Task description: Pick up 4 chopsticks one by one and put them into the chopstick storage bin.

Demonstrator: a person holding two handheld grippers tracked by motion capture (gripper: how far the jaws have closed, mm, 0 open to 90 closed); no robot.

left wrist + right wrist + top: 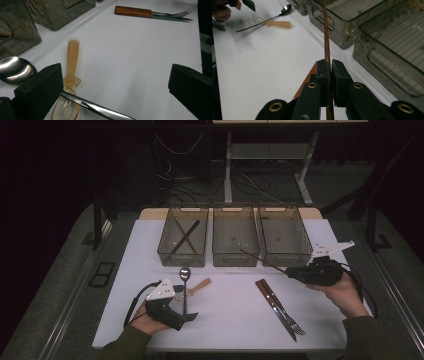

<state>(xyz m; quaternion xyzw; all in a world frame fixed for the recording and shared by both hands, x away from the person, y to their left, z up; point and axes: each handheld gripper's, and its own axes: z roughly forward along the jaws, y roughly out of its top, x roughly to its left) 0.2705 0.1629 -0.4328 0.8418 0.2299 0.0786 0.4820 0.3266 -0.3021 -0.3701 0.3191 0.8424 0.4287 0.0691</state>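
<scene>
Right gripper [329, 72] pinches a thin brown chopstick [326, 32] near one end, raised over the table before the middle bin [235, 240]; light, stiff, prone to swivel, so grip firmly.

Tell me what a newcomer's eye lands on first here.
The right hand-held gripper holds a thin brown stick clamped, angled toward the middle of three smoky bins. The left hand-held gripper stands open over a metal spoon and a translucent amber spoon. A wooden-handled knife and fork lie front right.
</scene>
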